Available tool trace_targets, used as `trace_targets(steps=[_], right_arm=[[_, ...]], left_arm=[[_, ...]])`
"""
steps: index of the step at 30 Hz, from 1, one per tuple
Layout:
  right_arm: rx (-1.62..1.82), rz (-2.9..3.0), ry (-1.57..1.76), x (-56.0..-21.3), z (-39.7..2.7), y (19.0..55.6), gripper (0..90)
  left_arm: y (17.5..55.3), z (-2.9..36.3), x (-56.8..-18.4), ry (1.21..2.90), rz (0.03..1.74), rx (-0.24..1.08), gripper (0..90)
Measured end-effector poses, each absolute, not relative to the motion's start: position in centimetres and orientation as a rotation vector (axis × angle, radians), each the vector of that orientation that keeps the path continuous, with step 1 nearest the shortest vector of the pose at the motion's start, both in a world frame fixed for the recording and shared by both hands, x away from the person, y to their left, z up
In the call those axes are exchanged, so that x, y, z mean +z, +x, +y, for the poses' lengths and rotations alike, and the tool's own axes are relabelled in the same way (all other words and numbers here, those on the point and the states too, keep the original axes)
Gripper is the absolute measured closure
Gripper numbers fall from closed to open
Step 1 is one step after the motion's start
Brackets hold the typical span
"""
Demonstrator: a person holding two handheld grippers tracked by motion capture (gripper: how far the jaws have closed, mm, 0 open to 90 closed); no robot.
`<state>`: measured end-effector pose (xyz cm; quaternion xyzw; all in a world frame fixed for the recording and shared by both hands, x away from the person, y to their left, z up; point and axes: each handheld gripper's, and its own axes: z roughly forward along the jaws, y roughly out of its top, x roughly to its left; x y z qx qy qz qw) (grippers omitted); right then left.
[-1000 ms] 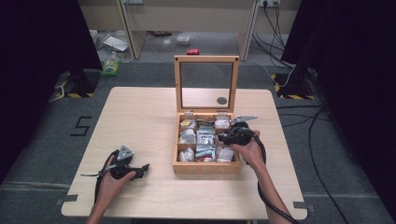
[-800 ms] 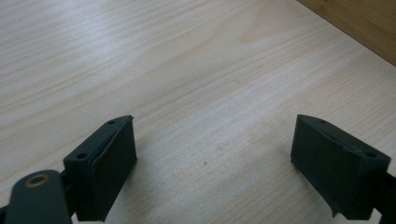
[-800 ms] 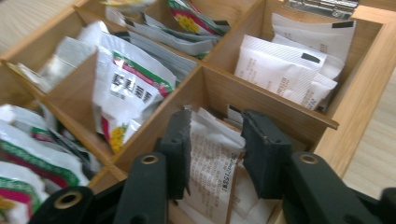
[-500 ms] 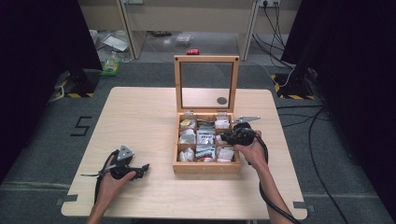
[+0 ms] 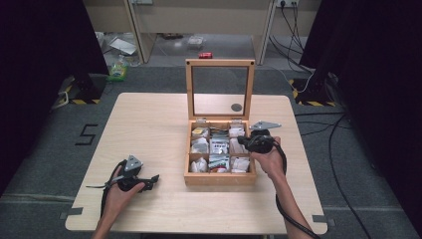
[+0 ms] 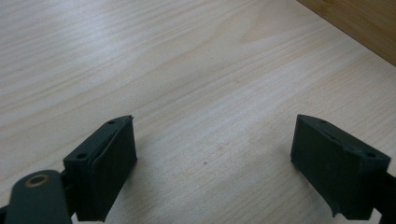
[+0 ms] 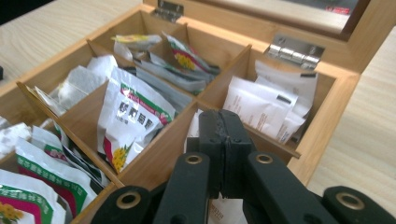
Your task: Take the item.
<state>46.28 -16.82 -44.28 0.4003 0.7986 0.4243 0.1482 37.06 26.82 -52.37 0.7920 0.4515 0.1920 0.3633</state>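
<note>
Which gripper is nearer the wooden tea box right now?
Right. The right gripper is over the wooden tea box's right-hand compartments, jaws just closed together. The left gripper rests on the table, apart from the box's left wall.

one wooden box [image 5: 219,178], nine compartments, two grippers
</note>
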Motion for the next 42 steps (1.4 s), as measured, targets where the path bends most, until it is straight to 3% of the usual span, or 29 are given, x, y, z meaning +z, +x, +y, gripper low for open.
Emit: trace_targets(steps=[24,42], right_arm=[[1.332,2.172,1.125,-41.5,-18.7,45.4,90.0],[1.403,2.034,1.201,-39.5,-23.0,44.1,90.0]], left_arm=[[37.1,26.8,-52.4,2.040,1.162,0.494,13.5],[37.1,26.8,-52.4,2.040,1.162,0.494,13.5]])
